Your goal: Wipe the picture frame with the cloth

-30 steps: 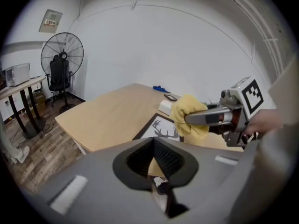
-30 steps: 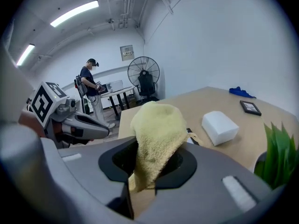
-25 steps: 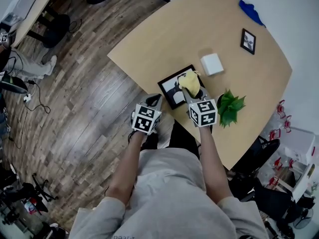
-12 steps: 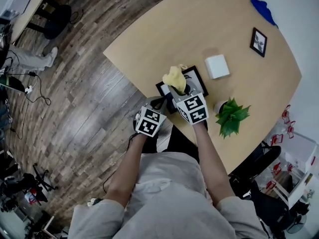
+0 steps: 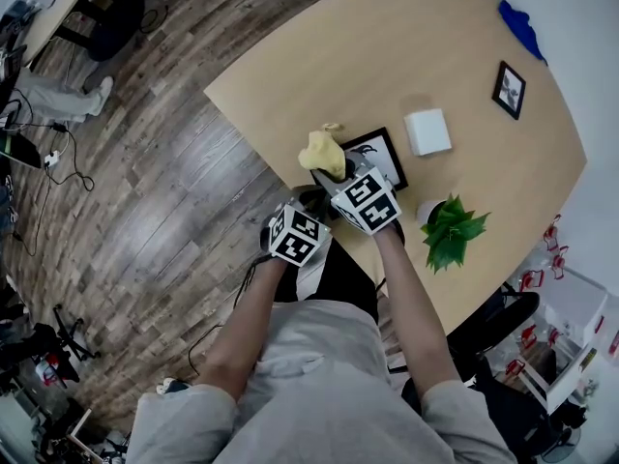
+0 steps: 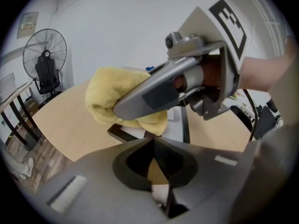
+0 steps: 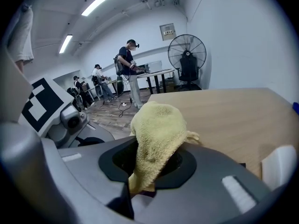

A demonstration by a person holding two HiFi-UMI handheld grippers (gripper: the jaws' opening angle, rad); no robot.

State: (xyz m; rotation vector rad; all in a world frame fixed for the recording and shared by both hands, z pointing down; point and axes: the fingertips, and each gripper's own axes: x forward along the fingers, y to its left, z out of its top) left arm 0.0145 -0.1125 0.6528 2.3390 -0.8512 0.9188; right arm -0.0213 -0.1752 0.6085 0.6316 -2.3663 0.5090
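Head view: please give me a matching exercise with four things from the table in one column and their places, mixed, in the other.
Things:
1. yellow cloth
2. white box
3. potted plant
4. blue cloth

Places:
A. at the far edge of the table
B. held in the right gripper
C. just beyond the picture frame
D. at the near table edge, right of the right gripper

Pairs: 1-B, 2-C, 3-D, 4-A
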